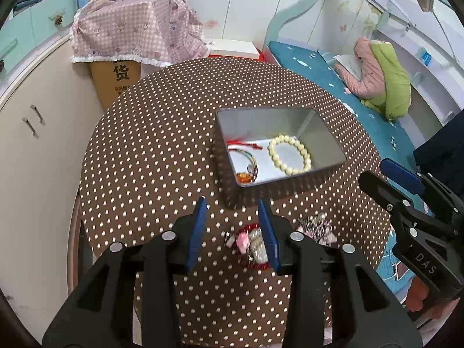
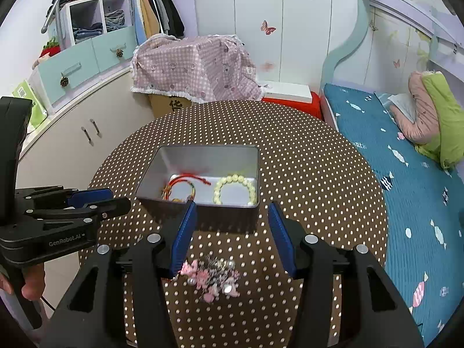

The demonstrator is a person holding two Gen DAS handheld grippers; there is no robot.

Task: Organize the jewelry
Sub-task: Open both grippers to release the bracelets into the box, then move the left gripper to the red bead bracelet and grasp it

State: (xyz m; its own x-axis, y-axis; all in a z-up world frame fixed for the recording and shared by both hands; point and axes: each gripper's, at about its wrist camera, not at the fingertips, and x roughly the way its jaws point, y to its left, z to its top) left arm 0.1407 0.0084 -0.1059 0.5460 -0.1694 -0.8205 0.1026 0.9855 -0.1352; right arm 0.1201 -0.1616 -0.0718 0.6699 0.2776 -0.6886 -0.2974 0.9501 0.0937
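Both hand-held grippers hover open over the dotted surface (image 2: 304, 159): the right hand-held gripper (image 2: 230, 232) straddles the pink charm bracelet (image 2: 213, 275), the left hand-held gripper (image 1: 233, 230) the red-beaded one (image 1: 250, 245), tin box (image 1: 327, 171) directly ahead.

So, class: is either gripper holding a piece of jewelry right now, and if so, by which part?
Neither holds anything. The left gripper is open above the red bracelet, and the right gripper is open above the pink charm bracelet; both pieces lie on the table.
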